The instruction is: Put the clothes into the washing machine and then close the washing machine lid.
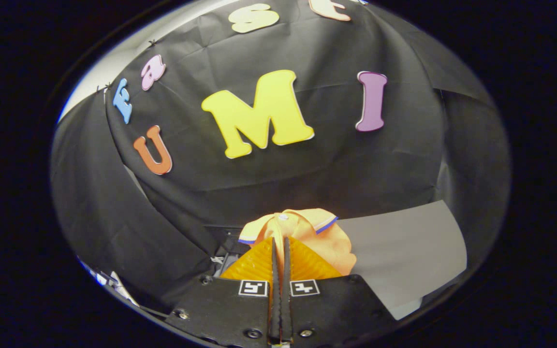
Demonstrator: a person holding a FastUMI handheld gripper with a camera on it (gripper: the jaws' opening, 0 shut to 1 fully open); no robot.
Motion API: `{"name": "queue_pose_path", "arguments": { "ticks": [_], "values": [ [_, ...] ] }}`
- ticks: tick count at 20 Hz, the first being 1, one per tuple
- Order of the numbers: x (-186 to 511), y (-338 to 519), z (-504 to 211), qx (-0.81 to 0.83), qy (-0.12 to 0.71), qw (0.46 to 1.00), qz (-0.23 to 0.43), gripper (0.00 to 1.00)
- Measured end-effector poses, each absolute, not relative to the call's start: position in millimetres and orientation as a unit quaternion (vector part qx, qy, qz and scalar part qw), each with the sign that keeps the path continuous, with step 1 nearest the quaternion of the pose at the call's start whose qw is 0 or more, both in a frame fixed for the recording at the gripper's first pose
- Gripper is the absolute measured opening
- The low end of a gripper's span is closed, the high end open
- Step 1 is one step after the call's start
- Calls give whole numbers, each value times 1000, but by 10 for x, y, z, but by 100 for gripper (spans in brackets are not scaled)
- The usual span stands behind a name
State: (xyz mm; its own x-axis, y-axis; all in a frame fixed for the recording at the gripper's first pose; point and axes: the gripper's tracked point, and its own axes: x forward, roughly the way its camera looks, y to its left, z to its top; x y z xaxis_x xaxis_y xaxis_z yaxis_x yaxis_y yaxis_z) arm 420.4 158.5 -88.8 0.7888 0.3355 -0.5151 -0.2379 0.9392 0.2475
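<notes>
1. Tool: fingers pressed together, clamped on the orange garment.
2. Garment bunched at the fingertips, blue-edged collar uppermost, lifted.
3. Grey sheet lies beyond the garment, against the black cloth wall.

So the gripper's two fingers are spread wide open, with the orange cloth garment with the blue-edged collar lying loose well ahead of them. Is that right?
Not quite. In the gripper view the gripper has its two fingers closed together, pinching the orange cloth garment with the blue-edged collar between them. The garment bunches up just ahead of the fingertips, in front of a grey sheet.
</notes>
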Motion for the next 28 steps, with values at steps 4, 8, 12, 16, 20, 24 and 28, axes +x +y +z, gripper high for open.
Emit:
{"name": "queue_pose_path", "arguments": {
  "ticks": [4, 8, 12, 16, 20, 24, 28],
  "values": [
    [4161, 2102, -955, 90, 291, 938, 166, 4],
    [4189, 2504, -1192, 97, 305, 932, 169, 4],
    [4237, 2833, -1494, 91, 322, 927, 170, 4],
    [4331, 3125, -1846, 90, 344, 919, 171, 4],
    [4352, 3316, -2191, 87, 368, 910, 170, 4],
    [4464, 3515, -2570, 85, 395, 900, 165, 4],
    [4519, 3545, -2966, 85, 425, 888, 152, 4]
  ]
}}
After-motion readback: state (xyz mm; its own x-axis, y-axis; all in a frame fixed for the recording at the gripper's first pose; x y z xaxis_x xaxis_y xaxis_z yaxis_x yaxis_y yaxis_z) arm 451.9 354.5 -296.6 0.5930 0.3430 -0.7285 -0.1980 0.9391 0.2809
